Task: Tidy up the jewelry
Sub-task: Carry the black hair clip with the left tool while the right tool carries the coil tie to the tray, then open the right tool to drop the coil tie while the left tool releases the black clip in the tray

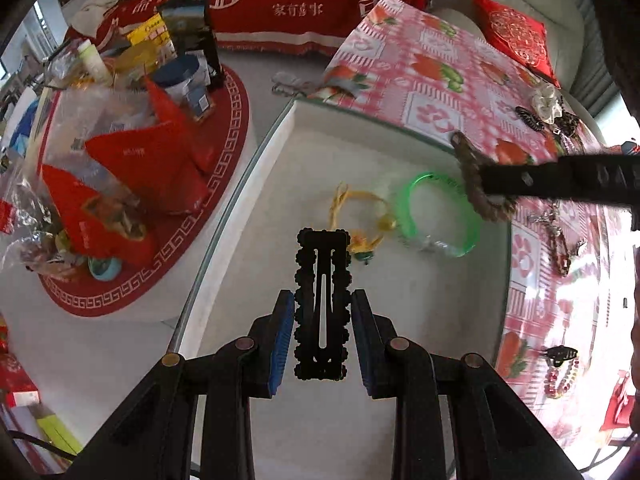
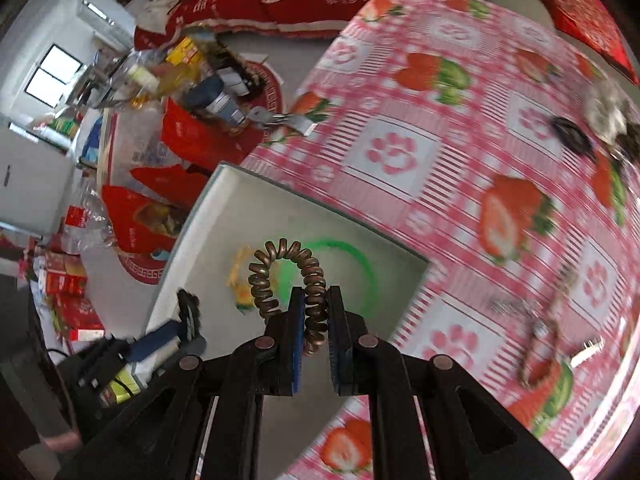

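Left tool (image 1: 323, 322) pinching a black scalloped snap hair clip (image 1: 322, 304) by its long edges between the blue pads (image 1: 281, 344), clip standing on end over the bare glass corner of the desk (image 1: 248, 208). Right tool (image 2: 316, 316) pressed together on a bronze spiral coil hair tie (image 2: 294, 276), loop arching up and left of the fingers, above the same bare patch. On the glass below: a green translucent bangle (image 1: 442, 216) and, just beside it on the left, a yellow cord bracelet (image 1: 362, 218), close but contact unclear. Pink strawberry-print cloth (image 1: 432, 76) over the rest of the desk, scattered with more pieces: a white scrunchie (image 1: 548, 100), a black claw clip (image 1: 562, 354), a red bead string (image 1: 558, 380), details blurred. Beyond the desk edge, a round red mat (image 1: 192, 216) heaped with red packets.
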Available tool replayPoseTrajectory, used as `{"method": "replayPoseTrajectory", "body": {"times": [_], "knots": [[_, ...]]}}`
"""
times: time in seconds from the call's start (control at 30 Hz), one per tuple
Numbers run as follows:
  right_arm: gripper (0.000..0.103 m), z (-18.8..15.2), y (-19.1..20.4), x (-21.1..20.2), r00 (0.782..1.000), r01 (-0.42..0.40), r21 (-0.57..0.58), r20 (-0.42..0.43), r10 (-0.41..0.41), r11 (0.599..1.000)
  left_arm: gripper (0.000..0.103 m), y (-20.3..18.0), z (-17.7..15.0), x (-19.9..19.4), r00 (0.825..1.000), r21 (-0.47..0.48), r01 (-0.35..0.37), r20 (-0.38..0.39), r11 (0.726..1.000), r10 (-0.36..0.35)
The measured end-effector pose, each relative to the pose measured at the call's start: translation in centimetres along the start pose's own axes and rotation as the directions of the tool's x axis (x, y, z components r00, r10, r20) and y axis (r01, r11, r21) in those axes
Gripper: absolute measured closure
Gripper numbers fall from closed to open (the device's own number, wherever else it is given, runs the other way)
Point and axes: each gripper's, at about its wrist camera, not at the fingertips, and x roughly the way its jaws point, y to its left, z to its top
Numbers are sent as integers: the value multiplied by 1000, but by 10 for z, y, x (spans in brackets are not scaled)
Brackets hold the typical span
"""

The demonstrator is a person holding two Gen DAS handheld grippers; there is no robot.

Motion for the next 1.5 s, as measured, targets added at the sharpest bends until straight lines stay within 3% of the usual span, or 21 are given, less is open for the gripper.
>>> {"method": "replayPoseTrajectory", "body": {"times": [0.3,0.53,1.03,1.13,1.27,1.43,1.47,1.5], "knots": [[92,31,25,44,999,-16,-12,-47,15,1000,67,9,2,24,1000,-21,-26,-12,999,25],[92,47,38,70,998,4,-40,-58,-6,999,67,1,1,36,997,22,-69,-22,997,69],[90,51,30,90,995,3,-12,-100,-4,1000,66,-6,1,41,991,67,-135,-17,989,136],[85,51,28,88,994,-14,-2,-104,14,1000,66,-7,2,40,990,69,-137,-20,988,138],[64,49,24,79,995,-48,18,-89,50,999,66,-6,2,39,990,63,-138,-18,988,140],[59,48,22,60,994,-92,38,-61,94,995,66,-6,2,33,990,60,-137,-16,989,138],[59,47,22,55,993,-99,43,-54,102,994,64,-6,2,31,990,60,-138,-12,989,139],[59,46,21,50,993,-107,48,-45,110,993,36,-6,3,29,990,59,-140,-8,988,141]]}}
